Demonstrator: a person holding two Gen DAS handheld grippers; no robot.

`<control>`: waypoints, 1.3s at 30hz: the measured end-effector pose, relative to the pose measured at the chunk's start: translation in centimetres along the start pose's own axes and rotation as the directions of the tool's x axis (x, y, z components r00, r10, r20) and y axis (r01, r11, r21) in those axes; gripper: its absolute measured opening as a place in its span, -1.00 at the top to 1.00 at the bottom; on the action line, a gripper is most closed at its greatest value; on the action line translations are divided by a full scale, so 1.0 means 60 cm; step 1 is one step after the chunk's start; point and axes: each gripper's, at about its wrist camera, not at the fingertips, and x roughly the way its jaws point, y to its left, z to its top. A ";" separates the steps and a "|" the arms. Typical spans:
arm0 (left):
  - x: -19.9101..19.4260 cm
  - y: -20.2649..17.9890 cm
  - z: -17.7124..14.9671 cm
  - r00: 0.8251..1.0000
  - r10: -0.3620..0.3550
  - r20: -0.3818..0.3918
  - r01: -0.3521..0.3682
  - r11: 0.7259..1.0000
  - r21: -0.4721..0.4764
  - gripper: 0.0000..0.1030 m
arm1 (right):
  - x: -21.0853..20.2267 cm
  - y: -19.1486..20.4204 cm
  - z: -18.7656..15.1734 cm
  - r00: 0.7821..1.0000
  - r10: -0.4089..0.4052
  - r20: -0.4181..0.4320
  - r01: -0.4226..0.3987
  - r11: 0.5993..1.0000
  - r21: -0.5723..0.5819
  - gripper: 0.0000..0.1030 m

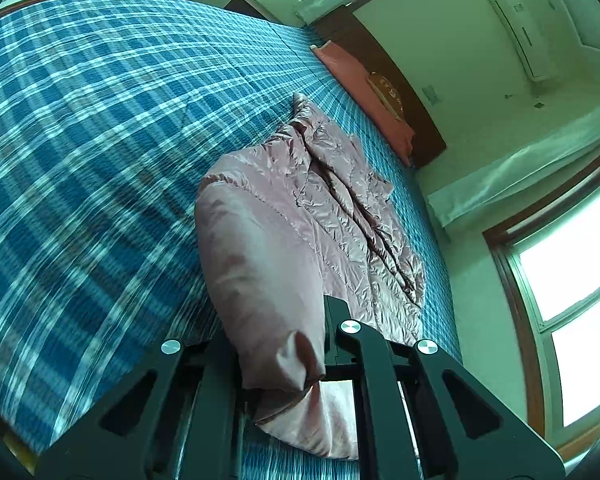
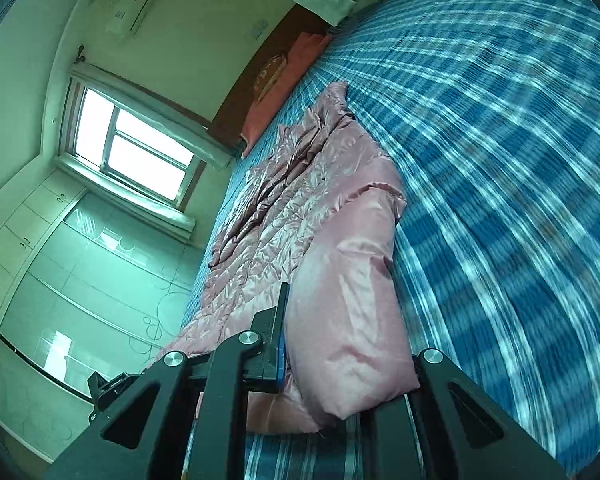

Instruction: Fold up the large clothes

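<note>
Pink quilted jacket (image 1: 320, 208) lay lengthwise on the blue plaid bedspread (image 1: 100, 128), its far end toward the wooden headboard (image 1: 400, 92) and a pink pillow (image 1: 364, 92). Near hem bunched and lifted off the bed. Left gripper (image 1: 296, 356) was clenched on one fold of that hem; right gripper (image 2: 340, 376) clamped likewise on the jacket (image 2: 300, 216), fabric bulging between its fingers. No label or writing legible; headboard ornament too blurred to read.
</note>
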 end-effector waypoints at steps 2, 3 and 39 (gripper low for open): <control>-0.018 0.004 -0.011 1.000 0.004 -0.002 -0.004 1.000 0.009 0.82 | -0.014 -0.003 -0.014 1.000 -0.006 -0.005 0.006 1.000 0.008 0.77; -0.022 0.006 -0.014 1.000 0.005 -0.005 -0.005 1.000 0.009 0.82 | -0.017 -0.004 -0.018 1.000 -0.007 -0.007 0.007 1.000 0.013 0.77; 0.404 -0.222 0.399 0.998 0.045 0.033 -0.050 0.984 0.169 0.82 | 0.457 0.151 0.497 0.999 0.008 0.043 -0.005 0.998 -0.068 0.77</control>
